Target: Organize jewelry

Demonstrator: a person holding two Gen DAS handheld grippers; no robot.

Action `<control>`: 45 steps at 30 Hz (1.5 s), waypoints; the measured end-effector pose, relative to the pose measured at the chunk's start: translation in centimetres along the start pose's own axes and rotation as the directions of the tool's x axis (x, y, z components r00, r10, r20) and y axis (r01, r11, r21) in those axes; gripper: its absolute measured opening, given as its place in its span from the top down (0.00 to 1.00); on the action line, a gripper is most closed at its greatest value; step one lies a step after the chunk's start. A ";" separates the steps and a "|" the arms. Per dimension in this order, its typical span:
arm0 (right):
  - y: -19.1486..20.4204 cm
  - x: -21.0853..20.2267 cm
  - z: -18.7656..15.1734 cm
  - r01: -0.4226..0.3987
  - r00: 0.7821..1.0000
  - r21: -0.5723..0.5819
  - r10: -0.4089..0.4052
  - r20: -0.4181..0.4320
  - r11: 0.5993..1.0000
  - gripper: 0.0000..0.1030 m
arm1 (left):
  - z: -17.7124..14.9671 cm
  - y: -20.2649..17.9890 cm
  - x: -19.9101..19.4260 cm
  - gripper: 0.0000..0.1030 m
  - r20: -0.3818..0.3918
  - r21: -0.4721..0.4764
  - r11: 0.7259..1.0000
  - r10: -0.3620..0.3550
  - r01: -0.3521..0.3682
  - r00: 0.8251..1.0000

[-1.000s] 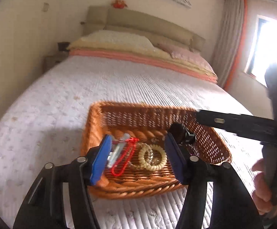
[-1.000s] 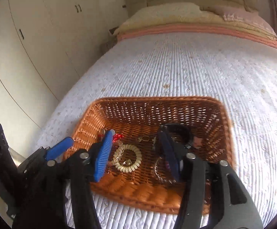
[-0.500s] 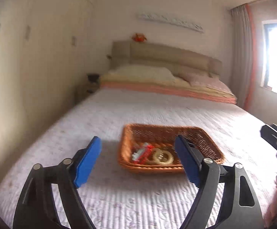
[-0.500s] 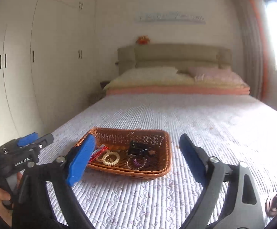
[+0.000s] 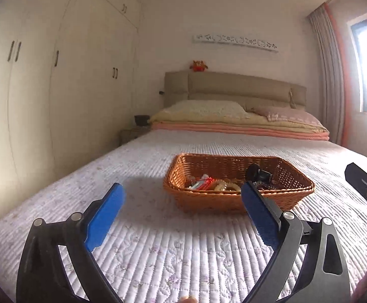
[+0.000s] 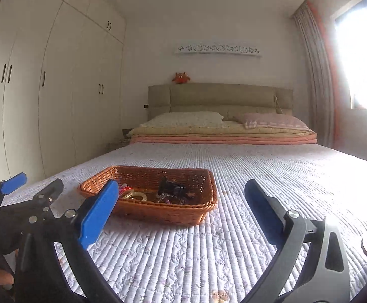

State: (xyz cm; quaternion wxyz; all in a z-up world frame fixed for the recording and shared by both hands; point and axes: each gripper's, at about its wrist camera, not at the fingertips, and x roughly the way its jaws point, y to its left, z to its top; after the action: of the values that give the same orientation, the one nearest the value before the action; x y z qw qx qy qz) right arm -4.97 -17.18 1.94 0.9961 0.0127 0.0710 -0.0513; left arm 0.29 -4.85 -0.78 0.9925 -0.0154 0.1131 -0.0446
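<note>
The jewelry lies gathered in the shallow orange-brown woven wicker basket (image 5: pixel 236 199), which sits on the white quilted bedspread (image 5: pixel 183 247) of the bed. Inside the basket, toward its left end, are a red beaded string (image 5: pixel 207 180) and a cream beaded bracelet (image 5: pixel 220 185); toward its right end a chunky black piece (image 5: pixel 258 173), perhaps a clip, stands above some darker, tangled pieces too small to name. In the right wrist view nothing loose shows on the quilt around the basket.

The left claw (image 5: pixel 181 217) hangs short of the basket's near wall, its blue-padded jaws spread wide and holding nothing. The right claw (image 6: pixel 181 212) is likewise splayed and bare, near the basket's right end.

Judging from this, the collecting looks done or nearly so: every visible piece is already in the basket, both claws are free of it, and little seems left beyond perhaps separating the tangled pieces.
</note>
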 end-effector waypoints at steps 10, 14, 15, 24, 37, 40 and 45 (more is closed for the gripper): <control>1.1 1.3 -1.0 0.002 0.998 -0.043 -0.004 -0.059 0.999 0.07 | -0.6 -0.1 -0.3 0.07 0.017 0.007 1.000 0.016 -0.016 1.000; 0.6 1.8 -1.1 -0.001 0.996 -0.021 0.000 -0.088 1.000 0.07 | -0.7 0.0 -0.3 0.07 0.005 0.000 1.000 0.020 -0.021 1.000; 0.5 1.9 -1.2 -0.001 0.996 -0.013 0.000 -0.092 1.000 0.07 | -0.8 0.1 -0.2 0.07 0.000 -0.003 1.000 0.020 -0.020 1.000; -0.2 2.6 -1.4 0.001 0.991 0.021 0.002 -0.135 1.000 0.07 | -0.9 0.1 0.7 0.07 -0.054 0.001 1.000 0.002 -0.002 0.999; 0.0 2.4 -1.5 0.006 0.991 0.014 -0.004 -0.132 1.000 0.07 | -1.0 -0.4 0.8 0.07 -0.059 0.019 1.000 0.017 -0.016 0.998; 0.1 2.4 -1.4 0.008 0.991 0.013 -0.006 -0.132 1.000 0.07 | -1.0 -0.4 0.7 0.07 -0.058 0.017 1.000 0.017 -0.016 0.998; 0.2 2.3 -1.5 0.011 0.991 0.011 -0.009 -0.131 1.000 0.07 | -0.9 -0.2 0.6 0.07 -0.053 0.010 1.000 0.008 -0.008 0.999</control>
State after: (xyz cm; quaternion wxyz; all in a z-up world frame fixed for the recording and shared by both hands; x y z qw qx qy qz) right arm -2.92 -17.16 0.18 0.9889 0.0215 0.1358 -0.0559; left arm 0.70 -5.10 -1.80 0.9893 -0.0091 0.1394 -0.0417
